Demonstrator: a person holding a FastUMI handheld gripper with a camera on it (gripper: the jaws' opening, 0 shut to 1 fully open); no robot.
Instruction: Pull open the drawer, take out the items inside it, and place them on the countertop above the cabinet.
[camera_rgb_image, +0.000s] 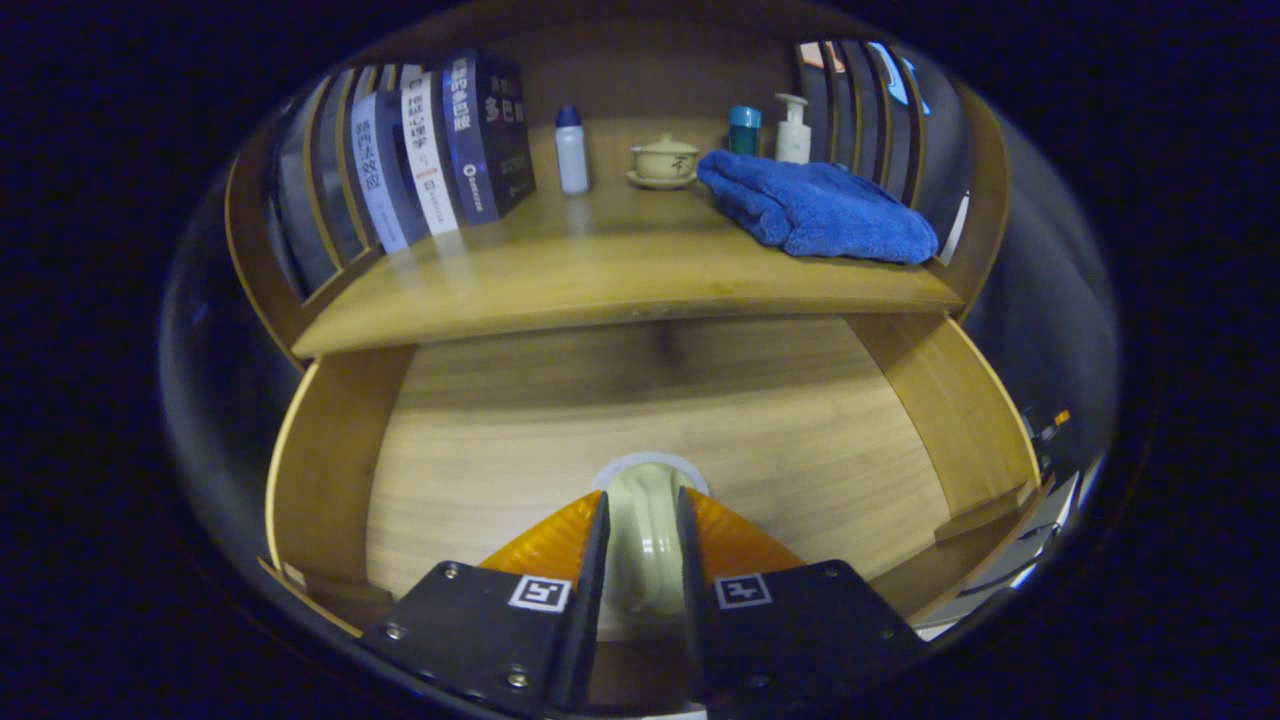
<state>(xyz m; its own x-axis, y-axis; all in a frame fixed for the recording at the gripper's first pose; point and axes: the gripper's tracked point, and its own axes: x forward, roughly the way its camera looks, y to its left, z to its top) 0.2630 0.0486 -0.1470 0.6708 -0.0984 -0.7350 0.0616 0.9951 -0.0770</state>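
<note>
I am holding the gripper (643, 530) low in the frame, its two fingers closed in from both sides on a pale, glossy, rounded ceramic-looking object (645, 545). Both fingers are pressing against it, so the opening is only as wide as the object itself. It is sitting on the smooth, light wood-grain floor of the open wooden drawer (560, 440), whose curved-looking side walls are rising at the left and right of the frame.

Above the drawer, across the middle of the frame, I am seeing the polished wooden countertop (600, 280). Nothing is lying between the fingers and its front edge. At the upper left a row of upright books (440, 150) with dark blue and white spines is leaning against slatted side rails; the spines are carrying Chinese characters that I cannot read reliably. Just right of them a small white plastic bottle with a blue cap (571, 150) is standing, then a beige lidded ceramic cup on a saucer (663, 161). At the upper right a fluffy blue folded towel (815, 208) is lying, with a teal-capped container (744, 130) and a white pump bottle (793, 128) standing behind it.
</note>
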